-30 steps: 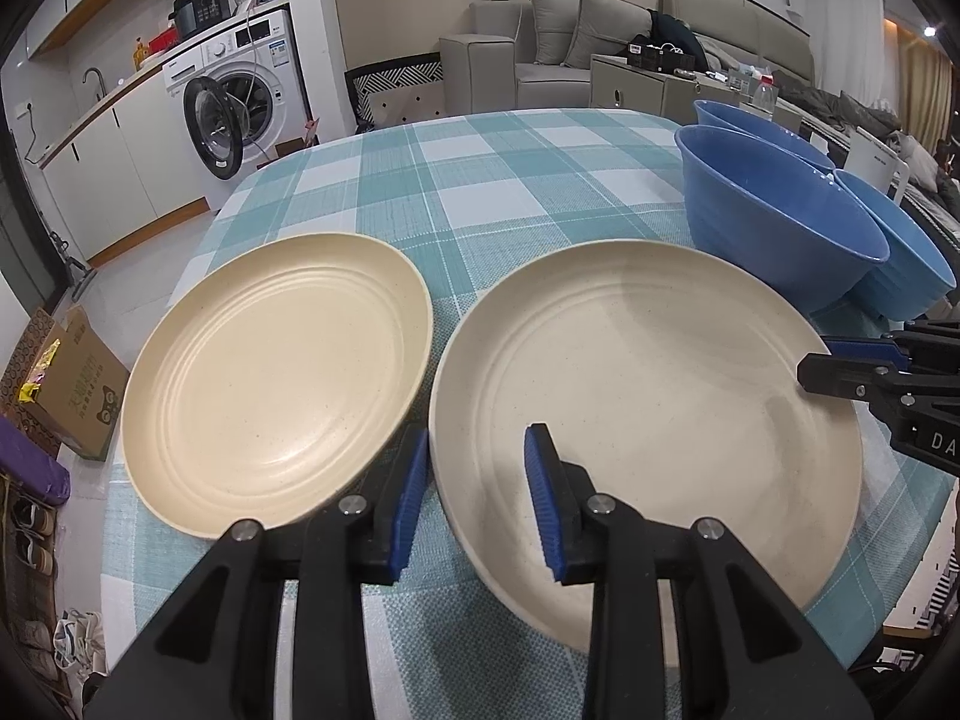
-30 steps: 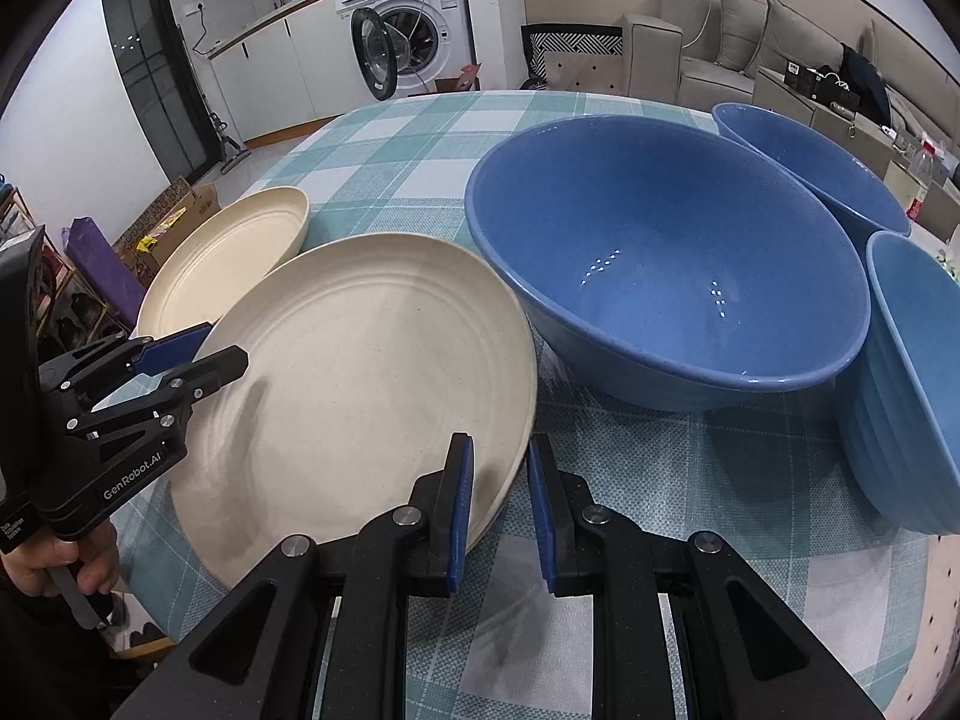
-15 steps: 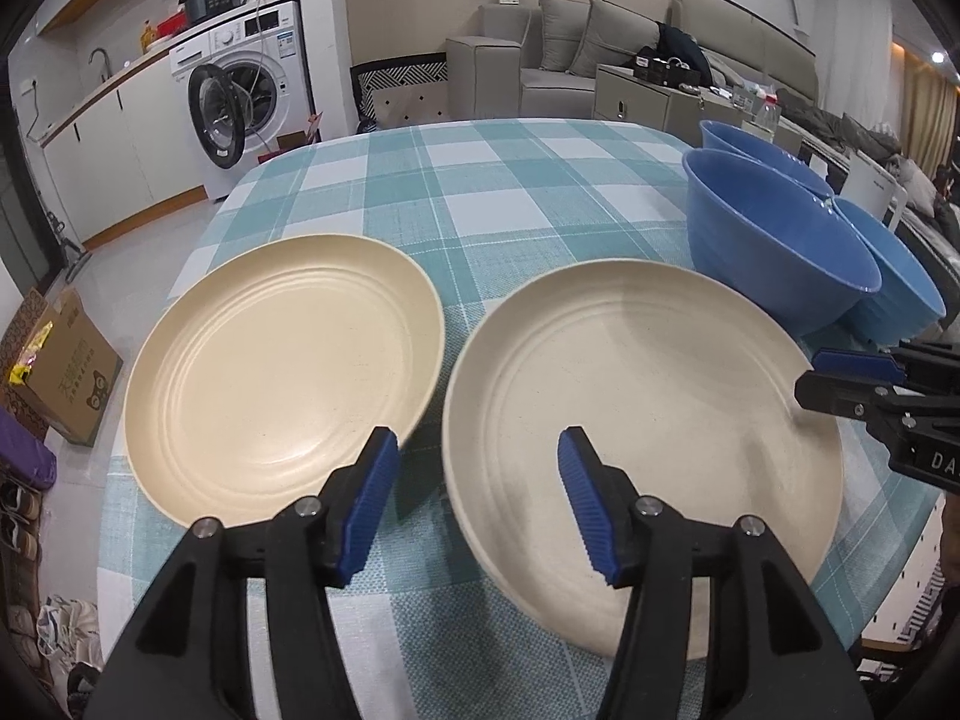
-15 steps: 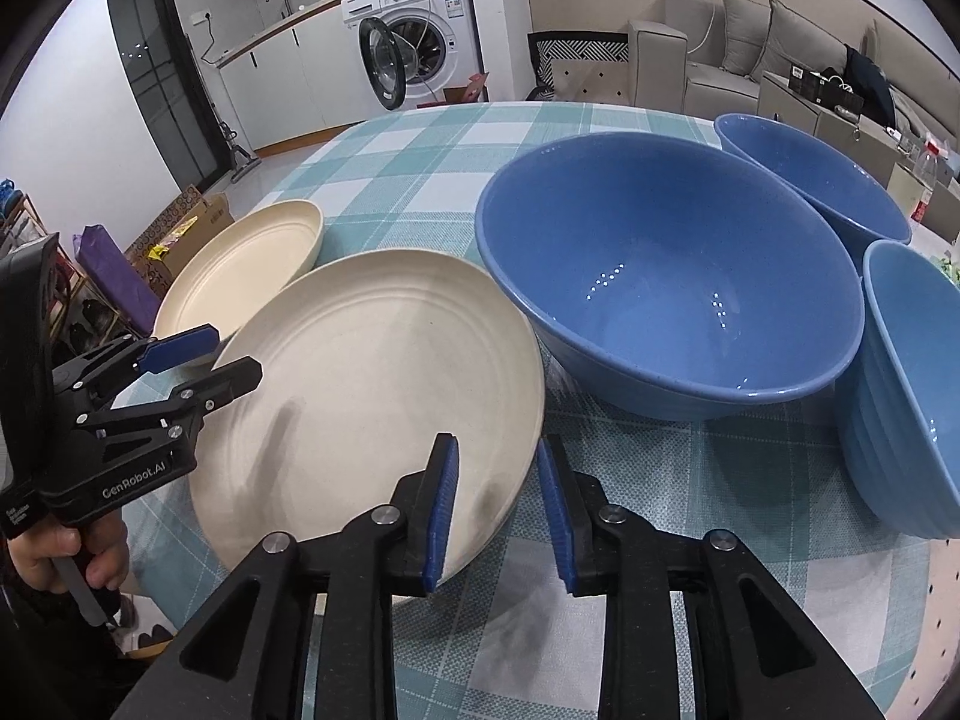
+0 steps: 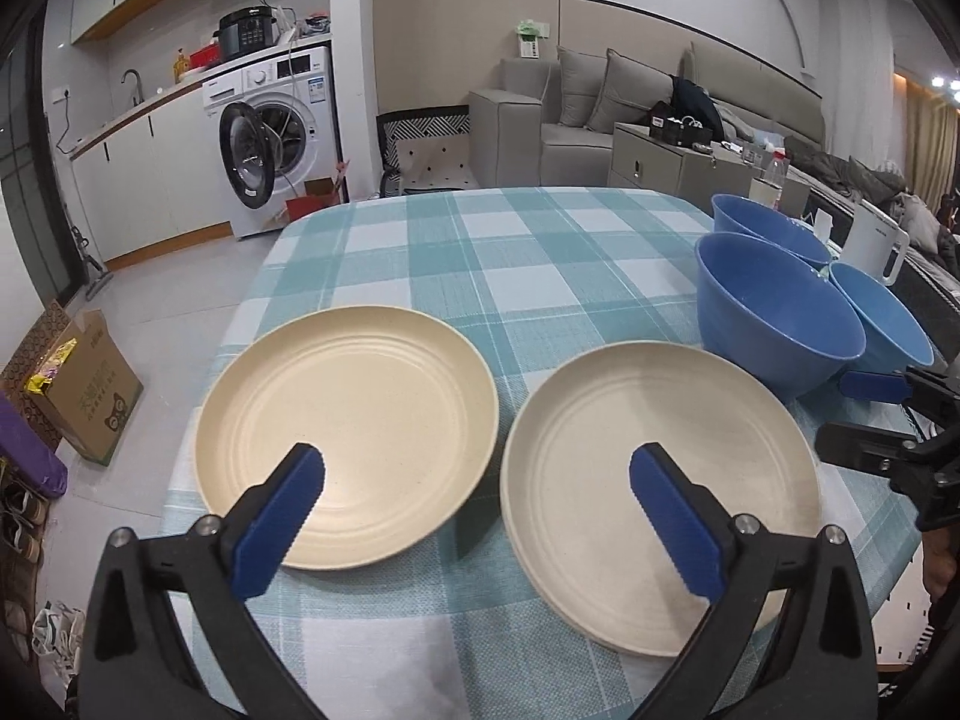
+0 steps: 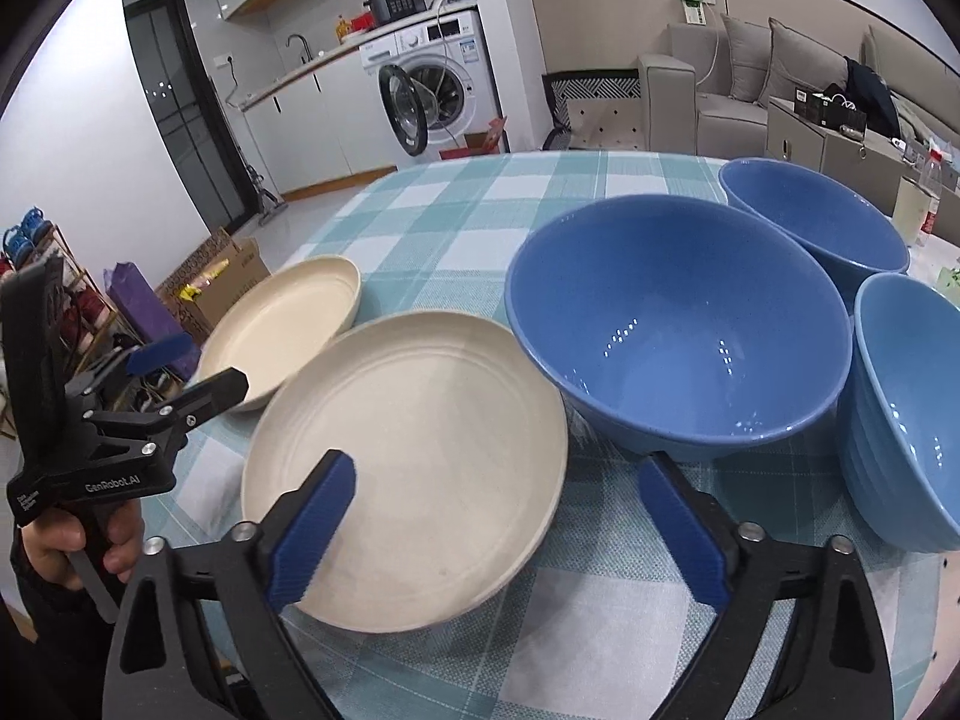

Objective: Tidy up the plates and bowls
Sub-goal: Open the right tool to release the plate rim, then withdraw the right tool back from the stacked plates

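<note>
Two cream plates and three blue bowls on the checked bench. Taking the big bowl [image 6: 678, 336] as landmark: far left of it, left plate [image 5: 345, 444], flat on the cloth; just left of it, right plate [image 5: 660, 492], rim nearly touching the bowl's base, near edge close to the bench edge. Behind and right of it, back bowl [image 6: 816, 222]; right of it, pale bowl [image 6: 906, 408], walls close together.

Left gripper [image 5: 474, 516] above the gap between the plates, jaws opening, spread wide, nothing between them. Right gripper [image 6: 498, 528] above the right plate's near rim, left of the big bowl, jaws likewise opening, empty.

Likely step: stacking one plate on the other, then nesting bowls. For a clean pick: approach low, one pad under the rim, the other on top, bite at the rim nearest, not the centre. Lift level, clear the big bowl's wall, lower centred over the other plate, release only once seated. Risk: thin rim slipping from the pads, plate tipping off the bench edge.
</note>
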Tool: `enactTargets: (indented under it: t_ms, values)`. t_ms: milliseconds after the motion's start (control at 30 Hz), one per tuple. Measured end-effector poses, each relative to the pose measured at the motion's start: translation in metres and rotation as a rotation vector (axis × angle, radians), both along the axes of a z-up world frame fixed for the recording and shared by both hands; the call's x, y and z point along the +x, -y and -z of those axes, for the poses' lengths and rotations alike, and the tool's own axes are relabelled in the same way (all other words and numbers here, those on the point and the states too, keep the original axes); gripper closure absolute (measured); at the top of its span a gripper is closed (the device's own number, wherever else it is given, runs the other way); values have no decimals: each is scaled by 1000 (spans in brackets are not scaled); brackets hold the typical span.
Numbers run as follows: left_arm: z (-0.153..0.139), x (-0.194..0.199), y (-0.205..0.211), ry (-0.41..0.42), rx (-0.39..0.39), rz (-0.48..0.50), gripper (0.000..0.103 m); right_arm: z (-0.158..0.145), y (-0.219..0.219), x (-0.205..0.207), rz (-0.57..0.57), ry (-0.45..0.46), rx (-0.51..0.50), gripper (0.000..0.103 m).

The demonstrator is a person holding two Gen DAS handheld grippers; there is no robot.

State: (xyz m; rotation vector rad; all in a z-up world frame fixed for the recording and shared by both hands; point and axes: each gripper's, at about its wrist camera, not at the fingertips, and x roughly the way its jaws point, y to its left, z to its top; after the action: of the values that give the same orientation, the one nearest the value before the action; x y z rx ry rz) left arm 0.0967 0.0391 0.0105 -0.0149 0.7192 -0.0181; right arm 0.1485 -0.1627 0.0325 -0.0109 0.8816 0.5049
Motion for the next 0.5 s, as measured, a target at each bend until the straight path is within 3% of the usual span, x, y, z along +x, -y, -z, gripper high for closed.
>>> enactTargets:
  t_ms: [233, 500]
  values:
    - [-5, -2, -17, 9, -7, -34, 0, -8, 4, -2, -12, 0, 64, 1]
    - [-9, -5, -32, 20, -10, -73, 0, -11, -1, -7, -44, 10, 69, 1]
